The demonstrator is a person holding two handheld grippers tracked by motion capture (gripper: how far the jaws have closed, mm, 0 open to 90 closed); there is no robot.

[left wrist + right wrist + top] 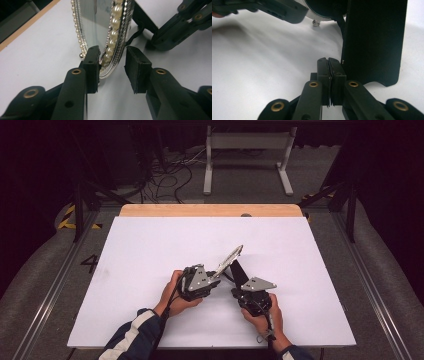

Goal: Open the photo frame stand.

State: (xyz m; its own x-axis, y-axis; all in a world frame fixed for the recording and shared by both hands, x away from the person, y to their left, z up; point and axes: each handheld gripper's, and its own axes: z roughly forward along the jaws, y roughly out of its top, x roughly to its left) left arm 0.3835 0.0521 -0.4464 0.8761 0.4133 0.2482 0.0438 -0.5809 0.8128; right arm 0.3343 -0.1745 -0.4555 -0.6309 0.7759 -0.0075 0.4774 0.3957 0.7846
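Observation:
A pearl-rimmed oval frame (231,257) stands tilted on edge on the white board (150,250), with its black easel stand (239,272) behind it. My left gripper (216,276) reaches its lower end. In the left gripper view the jaws (112,67) straddle the pearl rim (115,30): the left pad touches it, the right pad stands apart. My right gripper (239,287) sits at the foot of the stand. Its jaws (328,62) are pressed together, just left of the black stand (374,42), and I see nothing between them.
A wooden strip (210,210) runs along the board's far edge. Beyond it on the floor are a white-legged support (247,155) and loose cables (165,180). The person's forearms come in at the board's near edge. Metal rails flank the table.

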